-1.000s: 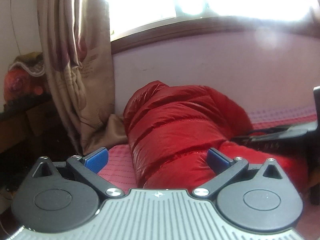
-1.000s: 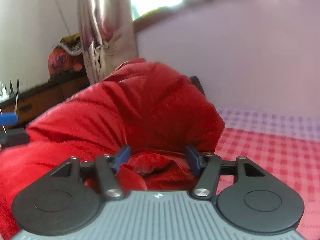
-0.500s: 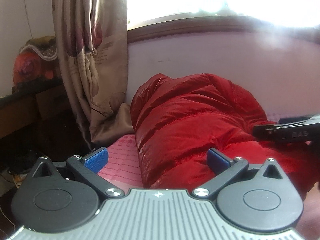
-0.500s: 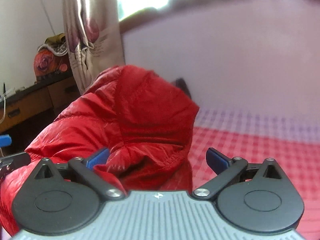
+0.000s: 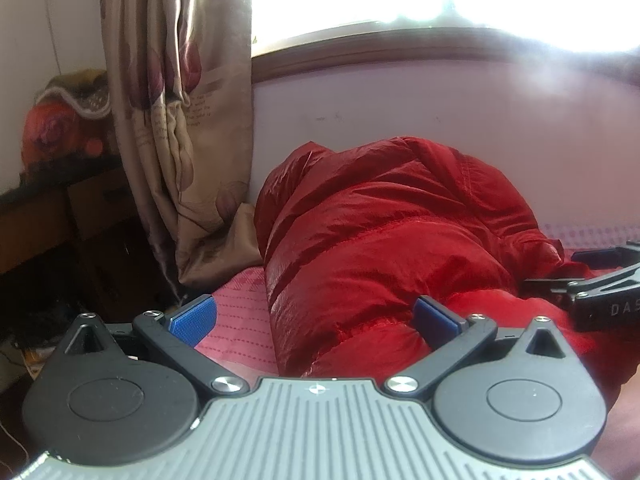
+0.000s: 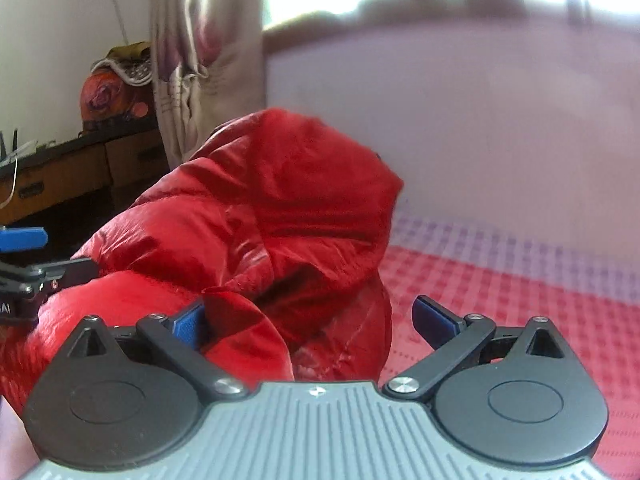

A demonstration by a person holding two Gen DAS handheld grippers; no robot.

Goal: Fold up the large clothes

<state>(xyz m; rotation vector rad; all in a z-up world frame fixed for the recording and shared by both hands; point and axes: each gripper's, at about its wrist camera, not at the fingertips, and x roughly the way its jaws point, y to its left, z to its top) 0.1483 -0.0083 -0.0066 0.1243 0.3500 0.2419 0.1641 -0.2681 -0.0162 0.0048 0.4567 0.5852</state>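
**Down jacket heaped on the bed, both tongs spread**

Down jacket (image 5: 384, 248), glossy red, sits bunched on the red checked bedsheet (image 6: 520, 292) against the wall, beside the floral curtain (image 5: 176, 120). Left tongs (image 5: 314, 316) gape wide, gripping nothing. Right tongs (image 6: 316, 316) also released, jacket fabric bulging between the blue pads (image 6: 434, 316).

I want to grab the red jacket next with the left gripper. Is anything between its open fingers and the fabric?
Nothing visible is. The left gripper is open, and the red puffer jacket bulges right up between its blue pads; only pink bedspread shows beside it. The right gripper sits off to the side.
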